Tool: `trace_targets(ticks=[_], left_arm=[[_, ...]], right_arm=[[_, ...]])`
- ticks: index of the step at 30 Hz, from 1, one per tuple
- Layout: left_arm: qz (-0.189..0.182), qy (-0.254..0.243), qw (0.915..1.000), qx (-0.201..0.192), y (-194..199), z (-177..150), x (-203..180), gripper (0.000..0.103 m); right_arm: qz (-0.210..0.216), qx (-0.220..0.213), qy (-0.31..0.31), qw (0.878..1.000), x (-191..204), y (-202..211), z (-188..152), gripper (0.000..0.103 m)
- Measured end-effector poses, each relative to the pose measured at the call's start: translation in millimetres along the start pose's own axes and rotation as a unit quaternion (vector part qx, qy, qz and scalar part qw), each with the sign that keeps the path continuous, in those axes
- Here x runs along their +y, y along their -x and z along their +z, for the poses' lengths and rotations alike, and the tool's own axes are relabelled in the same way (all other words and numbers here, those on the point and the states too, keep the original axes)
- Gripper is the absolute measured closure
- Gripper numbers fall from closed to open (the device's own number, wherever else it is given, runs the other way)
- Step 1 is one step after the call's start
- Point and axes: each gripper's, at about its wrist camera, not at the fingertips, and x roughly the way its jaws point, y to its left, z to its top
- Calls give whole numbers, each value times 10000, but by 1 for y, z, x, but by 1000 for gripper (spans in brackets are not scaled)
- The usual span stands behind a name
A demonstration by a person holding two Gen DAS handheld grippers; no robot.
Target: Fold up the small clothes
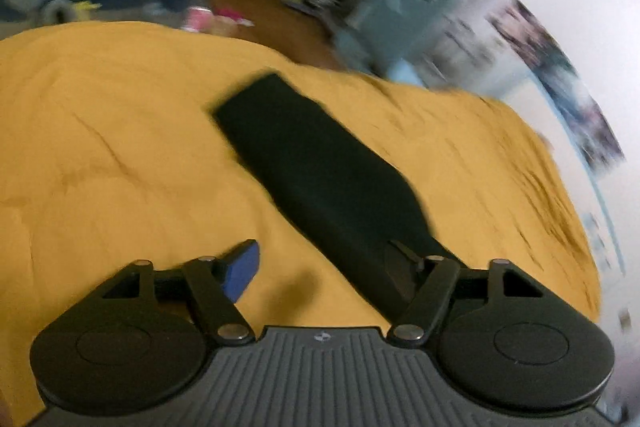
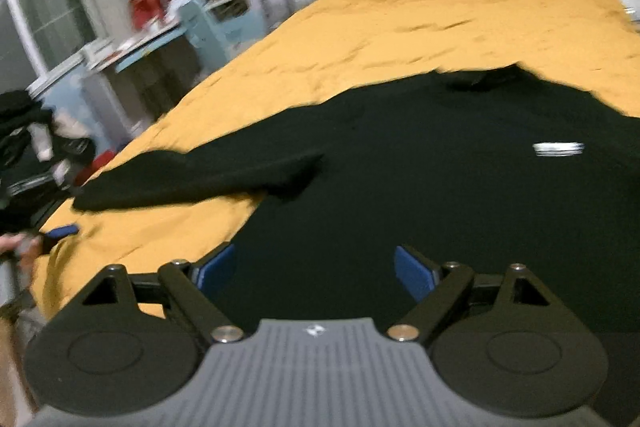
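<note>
Right gripper (image 2: 314, 267) nearest, jaws wide, empty, hovering over shirt (image 2: 440, 187) hem; shirt spread flat on bed (image 2: 400, 27), ready for folding

Left gripper (image 1: 328, 263) jaws wide, empty, beside sleeve (image 1: 320, 167) stretched straight, likely next fold

Black long-sleeved top (image 2: 420, 167) lies flat, sleeve (image 1: 320, 179) outstretched.

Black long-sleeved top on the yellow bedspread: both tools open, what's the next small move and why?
Probably lower the left tool onto the outstretched black sleeve and close on it. The black long-sleeved top lies spread flat on the yellow bedspread, the sleeve sticks out sideways unfolded, and both the left and the right tool hold nothing. Folding the sleeve in over the body looks like the natural first fold.
</note>
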Motion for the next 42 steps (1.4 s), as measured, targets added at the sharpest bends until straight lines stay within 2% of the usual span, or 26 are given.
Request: trace_targets(ticks=[4, 7, 8, 9, 10, 12, 14, 17, 18, 22, 25, 27, 31, 34, 36, 39, 42], left_arm=[[-86, -61, 9989, -466, -26, 18, 4, 31], [-119, 158, 9983, -545, -47, 29, 8, 32], [-161, 287, 9978, -583, -49, 24, 13, 40], [-186, 428, 9968, -642, -50, 25, 16, 59], [-188, 565, 9958, -692, -48, 24, 22, 70], [-243, 773, 9939, -742, -48, 22, 29, 80], [-248, 657, 9943, -801, -46, 21, 26, 85], [-176, 426, 9953, -849, -40, 24, 14, 88], [-255, 444, 9950, -863, -38, 26, 9, 88], [-671, 335, 9921, -1011, -16, 36, -34, 88], [-1141, 77, 9879, -1048, 8, 31, -90, 89], [-1589, -219, 9815, -1045, 22, 16, -135, 88], [-2462, -678, 9644, -682, 30, -29, -229, 89], [-3220, -930, 9420, -187, 30, -83, -305, 89], [-3590, -1160, 9260, 114, 28, -124, -348, 89], [-3932, -1422, 9057, 696, 9, -192, -395, 89], [-3962, -1779, 8909, 1330, -26, -267, -424, 82]], right_arm=[[-16, 187, 96, 9998, 9, -23, 2, 21], [-67, 277, 74, 9996, 11, -34, 0, 21], [-77, 315, 31, 9995, 9, -34, -3, 21], [-92, 372, -16, 9993, 6, -38, -4, 21], [-110, 418, -41, 9991, 4, -40, -5, 21], [-147, 478, -83, 9987, 2, -41, -7, 21], [-199, 492, -105, 9985, -1, -37, -9, 21], [-255, 475, -130, 9985, -9, -30, -12, 21], [-293, 480, -161, 9983, -13, -27, -13, 21], [-381, 424, -308, 9979, -31, -8, -16, 21], [-439, 272, -376, 9980, -46, 13, -23, 21], [-537, 272, -470, 9971, -58, 25, -29, 21], [-528, 232, -835, 9948, -88, 51, -46, 21], [-611, 168, -1122, 9917, -112, 69, -58, 21], [-683, 150, -1359, 9882, -128, 82, -67, 21], [-781, 95, -1705, 9822, -154, 99, -78, 21], [-955, 80, -1851, 9780, -172, 112, -86, 21]])
